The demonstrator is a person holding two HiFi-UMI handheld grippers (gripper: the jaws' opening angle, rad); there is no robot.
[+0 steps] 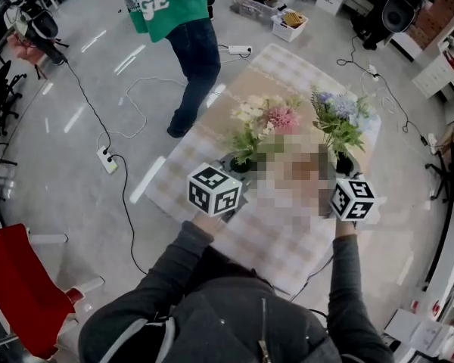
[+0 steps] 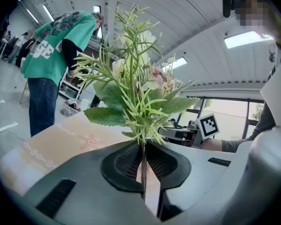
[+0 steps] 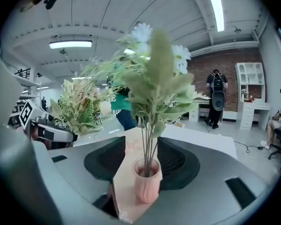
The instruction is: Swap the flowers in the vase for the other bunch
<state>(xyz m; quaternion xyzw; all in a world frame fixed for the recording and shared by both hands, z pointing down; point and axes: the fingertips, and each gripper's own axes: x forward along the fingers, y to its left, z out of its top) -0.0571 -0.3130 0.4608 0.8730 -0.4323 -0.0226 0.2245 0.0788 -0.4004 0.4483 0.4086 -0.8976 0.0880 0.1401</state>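
Observation:
A bunch of pink and white flowers with green leaves stands upright over the checked table. My left gripper is shut on its thin stems. The other bunch, blue and white, stands in a small pink vase on the table at the right. My right gripper is open, its jaws standing apart on either side of that bunch's stems just above the vase's mouth, with no pad touching them. In the head view the vase is hidden behind the right gripper.
A person in a green shirt and jeans stands at the table's far left corner. A red chair is at my near left. A power strip and cables lie on the floor to the left, and boxes beyond the table.

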